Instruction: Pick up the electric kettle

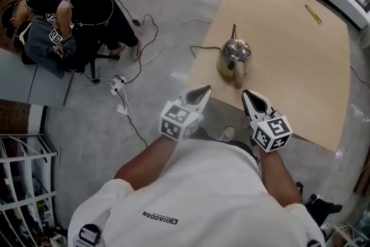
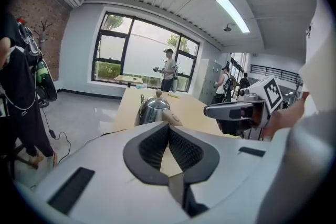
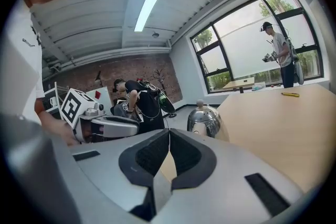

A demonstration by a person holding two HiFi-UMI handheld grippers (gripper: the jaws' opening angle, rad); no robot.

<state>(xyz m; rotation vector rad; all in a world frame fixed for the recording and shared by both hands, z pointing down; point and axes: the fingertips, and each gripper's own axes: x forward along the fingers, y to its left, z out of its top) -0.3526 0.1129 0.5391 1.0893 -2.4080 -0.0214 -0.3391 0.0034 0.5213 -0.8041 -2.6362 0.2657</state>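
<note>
A shiny steel electric kettle (image 1: 234,58) with a tan handle and a knobbed lid stands near the front edge of the tan table (image 1: 300,66). Both grippers hover just short of that edge, with the kettle ahead of and between them, apart from both. My left gripper (image 1: 203,91) is shut and holds nothing; its pads meet at the tip (image 2: 169,126), and the kettle (image 2: 153,110) rises just beyond. My right gripper (image 1: 247,94) is also shut and empty (image 3: 169,132), with the kettle (image 3: 203,120) ahead and slightly to its right.
The kettle's cord (image 1: 202,47) drops off the table's left edge toward a power strip (image 1: 115,84) amid cables on the grey floor. A yellow pen (image 1: 313,14) lies far back on the table. A person (image 1: 58,14) sits at far left; a wire rack (image 1: 23,182) stands at bottom left.
</note>
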